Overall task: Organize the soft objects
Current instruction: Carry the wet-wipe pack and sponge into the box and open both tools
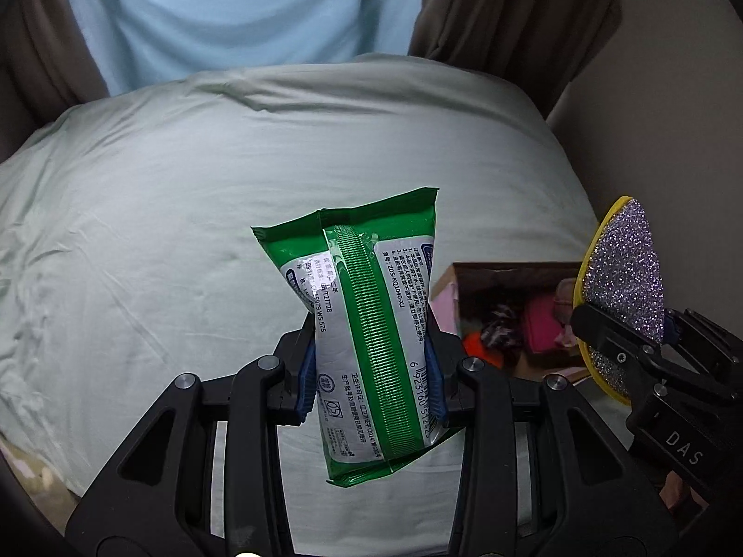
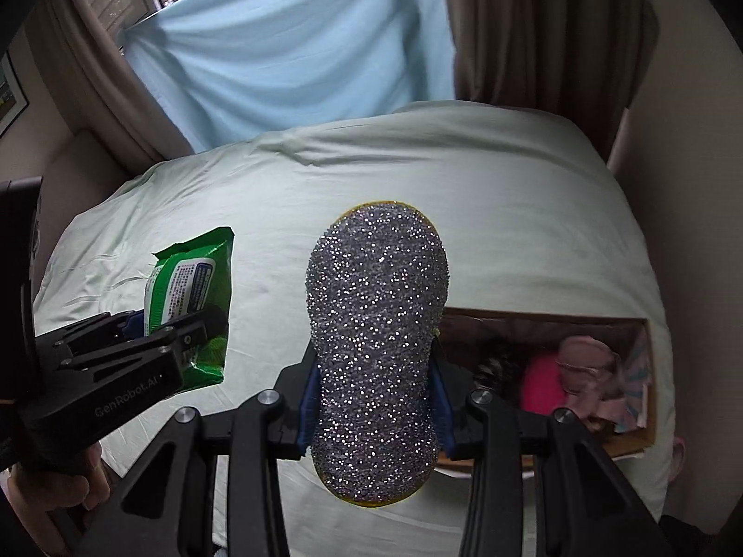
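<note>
My left gripper (image 1: 371, 371) is shut on a green and white pack of wet wipes (image 1: 367, 320) and holds it upright above the bed. The pack also shows in the right wrist view (image 2: 195, 297), with the left gripper (image 2: 176, 325) around it. My right gripper (image 2: 374, 399) is shut on a silver glittery sponge with a yellow edge (image 2: 378, 339), held above the bed. In the left wrist view the sponge (image 1: 624, 278) and right gripper (image 1: 617, 348) are at the right, over the box.
An open cardboard box (image 2: 648, 436) lies on the pale green bed (image 2: 464, 176) at the right, holding pink, orange and dark soft items (image 2: 585, 371). The box also shows in the left wrist view (image 1: 511, 269). Brown curtains (image 2: 534, 23) and a light blue cloth (image 2: 288, 46) hang behind.
</note>
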### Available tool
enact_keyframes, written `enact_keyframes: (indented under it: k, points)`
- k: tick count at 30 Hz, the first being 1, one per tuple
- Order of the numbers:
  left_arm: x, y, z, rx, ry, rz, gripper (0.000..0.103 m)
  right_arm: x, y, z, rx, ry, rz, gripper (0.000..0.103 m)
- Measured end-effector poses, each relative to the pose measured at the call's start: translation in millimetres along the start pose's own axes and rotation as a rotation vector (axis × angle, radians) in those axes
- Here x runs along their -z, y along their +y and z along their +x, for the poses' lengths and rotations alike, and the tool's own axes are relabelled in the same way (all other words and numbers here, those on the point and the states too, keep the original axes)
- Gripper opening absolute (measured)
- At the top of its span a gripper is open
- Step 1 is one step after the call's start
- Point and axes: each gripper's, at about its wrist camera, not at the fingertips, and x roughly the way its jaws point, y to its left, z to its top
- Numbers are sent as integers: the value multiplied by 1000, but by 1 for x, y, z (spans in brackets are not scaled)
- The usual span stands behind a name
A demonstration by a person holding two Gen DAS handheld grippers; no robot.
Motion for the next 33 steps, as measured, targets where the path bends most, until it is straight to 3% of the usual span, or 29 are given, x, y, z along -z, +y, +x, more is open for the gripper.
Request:
enact_keyframes:
  k: [6,12,25,33]
  points:
    - [5,-67,14,22,13,23,34,5,-65,-15,35,7,26,37]
    - [12,-110,36,22,71,31,34,10,-118,-12,29,75,68,37]
    - [22,-157,121,24,240,121,34,12,-173,42,2,213,184,37]
    - [26,-165,169,15,333,156,34,11,-194,86,-16,296,267,45]
